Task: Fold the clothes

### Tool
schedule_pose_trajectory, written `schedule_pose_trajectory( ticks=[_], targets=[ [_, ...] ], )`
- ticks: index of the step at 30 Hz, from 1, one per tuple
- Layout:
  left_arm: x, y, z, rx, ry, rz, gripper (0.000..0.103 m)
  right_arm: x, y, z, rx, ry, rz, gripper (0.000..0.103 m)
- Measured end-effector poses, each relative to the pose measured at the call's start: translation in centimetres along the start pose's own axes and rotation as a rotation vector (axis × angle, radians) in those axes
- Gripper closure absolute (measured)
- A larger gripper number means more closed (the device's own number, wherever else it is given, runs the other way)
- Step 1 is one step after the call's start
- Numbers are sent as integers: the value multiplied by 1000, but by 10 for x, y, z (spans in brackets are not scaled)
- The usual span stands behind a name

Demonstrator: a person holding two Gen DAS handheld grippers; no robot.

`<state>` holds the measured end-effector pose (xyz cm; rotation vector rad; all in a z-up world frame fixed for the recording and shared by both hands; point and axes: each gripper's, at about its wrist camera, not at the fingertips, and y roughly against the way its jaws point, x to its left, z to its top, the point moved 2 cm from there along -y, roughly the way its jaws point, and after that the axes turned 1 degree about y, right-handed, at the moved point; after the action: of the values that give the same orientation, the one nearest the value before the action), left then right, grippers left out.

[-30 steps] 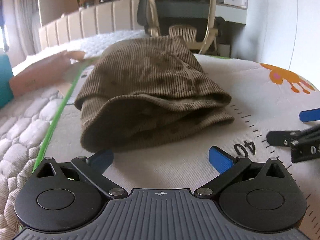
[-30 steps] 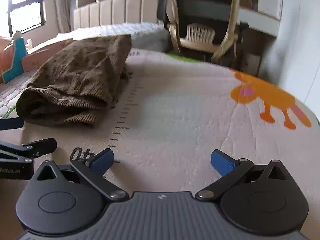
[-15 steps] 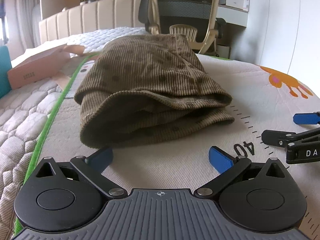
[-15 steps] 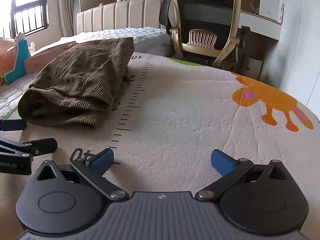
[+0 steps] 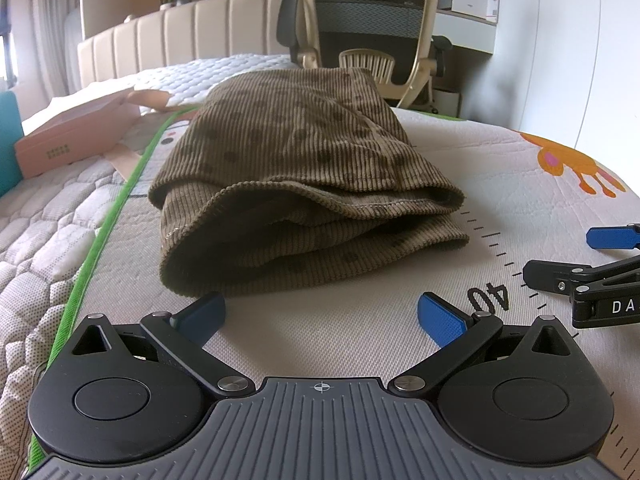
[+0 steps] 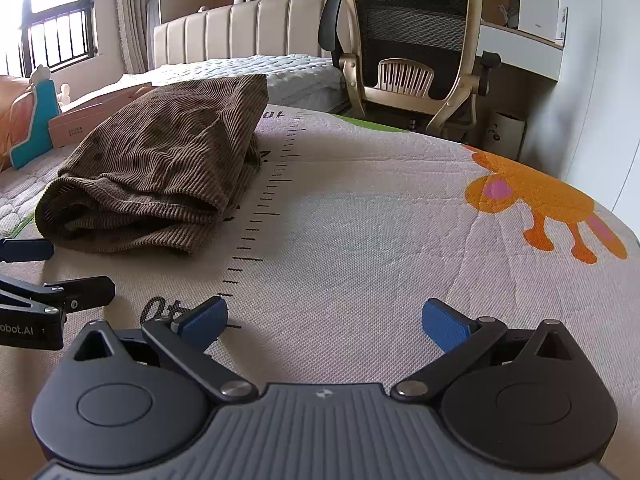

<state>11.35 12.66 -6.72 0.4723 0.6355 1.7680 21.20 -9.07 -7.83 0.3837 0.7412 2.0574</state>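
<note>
On the printed mat [image 5: 360,332], left wrist view: the left tongs [image 5: 320,314] gape apart just short of the folded brown corduroy garment [image 5: 296,184]. Right wrist view: the right tongs [image 6: 324,320] spread apart over bare mat, garment [image 6: 160,168] far left.

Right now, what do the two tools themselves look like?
Both match. The left tool and right tool each have blue textured pads on black linkage arms with silver pivot pins, two round black housings, and a ribbed grey centre plate with a small crosshair mark. White lettering shows on the side of each body. No cables or sleeves visible.
</note>
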Motion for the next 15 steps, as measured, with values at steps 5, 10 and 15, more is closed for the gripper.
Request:
schedule_pose_trajectory(
  ticks=[5,10,15],
  targets=[
    [1,0,0,0,0,-2,0,0,0,0,0,1,0,0],
    [1,-1,0,0,-1,-4,0,0,0,0,0,1,1,0],
    [2,-1,0,1,-2,-6,0,0,0,0,0,1,0,0]
  ],
)
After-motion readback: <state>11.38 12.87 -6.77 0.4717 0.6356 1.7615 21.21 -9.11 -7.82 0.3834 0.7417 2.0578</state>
